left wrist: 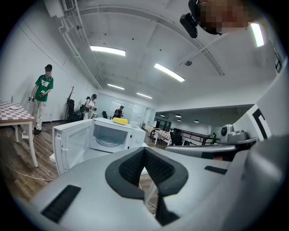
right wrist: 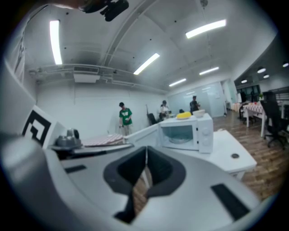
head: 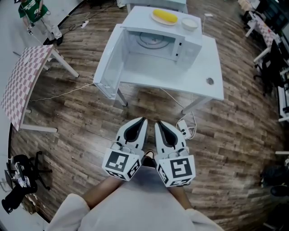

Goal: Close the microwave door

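Observation:
A white microwave (head: 162,43) stands on a white table (head: 212,74) ahead of me, its door (head: 108,63) swung wide open to the left and the glass turntable showing inside. Both grippers hang close to my body, well short of the table. The left gripper (head: 143,120) and the right gripper (head: 157,122) sit side by side, each shut with nothing between the jaws. In the left gripper view the microwave (left wrist: 115,135) and its open door (left wrist: 72,142) lie beyond the left gripper (left wrist: 144,149). The right gripper view shows the microwave (right wrist: 187,131) past the right gripper (right wrist: 146,148).
A plate with something yellow (head: 165,17) and a white bowl (head: 189,24) rest on top of the microwave. A checkered table (head: 22,76) stands at the left. A power strip (head: 184,128) and cables lie on the wooden floor. Chairs and desks line the right; a person in green (head: 34,11) stands far left.

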The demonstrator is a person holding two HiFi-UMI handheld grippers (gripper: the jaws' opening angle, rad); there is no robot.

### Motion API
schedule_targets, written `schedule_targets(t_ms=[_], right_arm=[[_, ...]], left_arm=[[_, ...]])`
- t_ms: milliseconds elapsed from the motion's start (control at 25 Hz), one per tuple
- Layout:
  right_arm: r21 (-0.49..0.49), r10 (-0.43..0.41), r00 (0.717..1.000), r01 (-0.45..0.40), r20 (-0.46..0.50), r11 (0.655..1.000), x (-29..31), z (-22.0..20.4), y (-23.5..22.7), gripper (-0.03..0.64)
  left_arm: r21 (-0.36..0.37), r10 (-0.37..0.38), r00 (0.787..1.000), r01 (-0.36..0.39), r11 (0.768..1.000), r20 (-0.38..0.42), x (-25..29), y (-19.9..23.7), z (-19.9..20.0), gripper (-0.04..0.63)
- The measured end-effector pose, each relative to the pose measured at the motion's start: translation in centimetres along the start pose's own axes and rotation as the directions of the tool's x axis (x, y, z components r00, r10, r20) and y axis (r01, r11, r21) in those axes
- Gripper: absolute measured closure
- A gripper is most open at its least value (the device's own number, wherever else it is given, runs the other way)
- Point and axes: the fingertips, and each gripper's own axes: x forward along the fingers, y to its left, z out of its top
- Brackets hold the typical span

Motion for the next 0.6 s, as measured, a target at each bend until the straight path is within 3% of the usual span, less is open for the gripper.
schedule_targets(t_ms=[600], right_arm=[[-0.033,0.04,0.999,-0.041,-0.033,0.999,10.1,3.2,-0.4,0.594]], left_arm=[[-0.033,-0.024,1.0,0.024,0.999,0.006,6.1,7.3,3.0,0.586]])
